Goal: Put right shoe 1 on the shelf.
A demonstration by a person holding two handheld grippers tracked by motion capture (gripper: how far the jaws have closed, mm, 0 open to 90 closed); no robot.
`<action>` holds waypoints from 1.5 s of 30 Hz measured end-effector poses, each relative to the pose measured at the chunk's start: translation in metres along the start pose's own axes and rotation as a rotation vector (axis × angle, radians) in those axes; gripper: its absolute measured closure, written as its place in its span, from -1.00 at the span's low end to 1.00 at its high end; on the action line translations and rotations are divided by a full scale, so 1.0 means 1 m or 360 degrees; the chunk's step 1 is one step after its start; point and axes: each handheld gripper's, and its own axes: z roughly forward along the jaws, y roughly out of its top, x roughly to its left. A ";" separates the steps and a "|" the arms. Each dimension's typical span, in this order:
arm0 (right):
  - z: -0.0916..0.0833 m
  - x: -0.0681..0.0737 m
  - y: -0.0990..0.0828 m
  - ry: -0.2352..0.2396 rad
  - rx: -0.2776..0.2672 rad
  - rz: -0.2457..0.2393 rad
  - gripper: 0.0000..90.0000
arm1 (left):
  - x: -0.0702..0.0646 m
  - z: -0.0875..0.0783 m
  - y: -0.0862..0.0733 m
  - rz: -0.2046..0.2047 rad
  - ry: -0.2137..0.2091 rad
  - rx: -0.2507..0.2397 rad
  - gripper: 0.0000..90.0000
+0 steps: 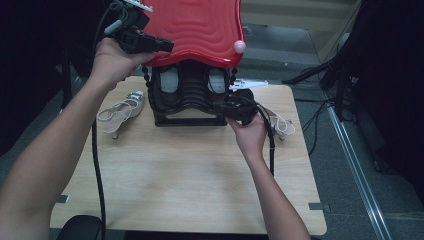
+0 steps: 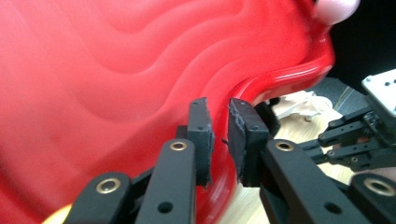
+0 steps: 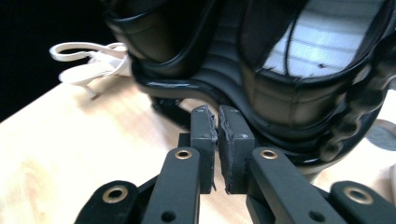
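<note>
A black case [image 1: 187, 95] stands at the back of the wooden table [image 1: 190, 180], its wavy red lid [image 1: 200, 25] raised above it. My left gripper [image 1: 165, 46] is up at the lid's front left edge. In the left gripper view its pads [image 2: 219, 135] stand a small gap apart with the red lid [image 2: 93, 70] rim running by them, not pinched. My right gripper [image 1: 221, 110] is low at the case's front right corner. In the right gripper view its pads [image 3: 218, 140] are a narrow slit apart, right before the black case's [image 3: 280, 93] glossy rim, with nothing between them.
One pale strappy sandal [image 1: 122, 107] lies left of the case and another [image 1: 282, 125] lies to its right. A pink ball [image 1: 239, 47] sits at the lid's right corner. Cables trail from both grippers over the table. Dark floor, cables and a metal rail are off to the right.
</note>
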 end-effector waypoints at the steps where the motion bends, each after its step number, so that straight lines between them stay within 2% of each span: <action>1: -0.002 0.001 -0.001 0.0019 0.0002 0.0005 0.87 | -0.003 -0.004 -0.001 0.0000 -0.0027 0.0006 0.70; 4: -0.011 0.006 -0.008 0.0040 -0.0041 -0.0005 0.76 | -0.012 -0.014 -0.007 -0.0007 -0.0073 -0.0013 0.53; 7: -0.018 0.010 -0.018 0.0066 -0.0043 0.0014 0.73 | -0.020 -0.021 -0.018 -0.0006 -0.0114 -0.0007 0.36; 9: -0.020 0.010 -0.025 0.0093 -0.0038 0.0020 0.69 | -0.023 -0.023 -0.026 -0.0008 -0.0116 0.0000 0.27; 13: -0.024 0.011 -0.036 0.0133 -0.0019 0.0031 0.52 | -0.028 -0.023 -0.044 -0.0033 -0.0137 0.0013 0.18; 18: -0.029 0.014 -0.049 0.0113 -0.0037 -0.0002 0.48 | -0.035 -0.018 -0.067 -0.0029 -0.0130 0.0058 0.14; 22: -0.031 0.014 -0.059 0.0110 -0.0054 0.0001 0.46 | -0.039 -0.012 -0.086 -0.0032 -0.0149 0.0070 0.13; 27: -0.028 0.015 -0.075 0.0117 0.0007 0.0036 0.57 | -0.038 -0.005 -0.110 -0.0080 -0.0170 0.0060 0.13; 28: -0.028 0.016 -0.078 0.0112 0.0017 0.0036 0.64 | -0.038 -0.003 -0.115 -0.0092 -0.0175 0.0057 0.13; 32: -0.028 0.019 -0.089 0.0150 0.0025 0.0003 0.71 | -0.039 0.007 -0.137 -0.0070 -0.0192 0.0061 0.15; 35: -0.028 0.024 -0.097 0.0055 -0.0018 -0.0047 0.77 | -0.041 0.019 -0.156 -0.0082 -0.0179 0.0112 0.18; 36: -0.028 0.024 -0.100 0.0043 -0.0032 -0.0054 0.78 | -0.042 0.023 -0.162 -0.0089 -0.0177 0.0136 0.19; 41: -0.026 0.017 -0.108 0.0162 0.0022 0.0050 0.65 | -0.041 0.036 -0.190 -0.0144 -0.0221 0.0166 0.25; 43: -0.025 0.016 -0.112 0.0142 0.0037 0.0046 0.59 | -0.041 0.040 -0.199 -0.0155 -0.0223 0.0174 0.30; 45: -0.023 0.013 -0.114 0.0177 0.0063 0.0066 0.57 | -0.040 0.043 -0.208 -0.0150 -0.0243 0.0179 0.39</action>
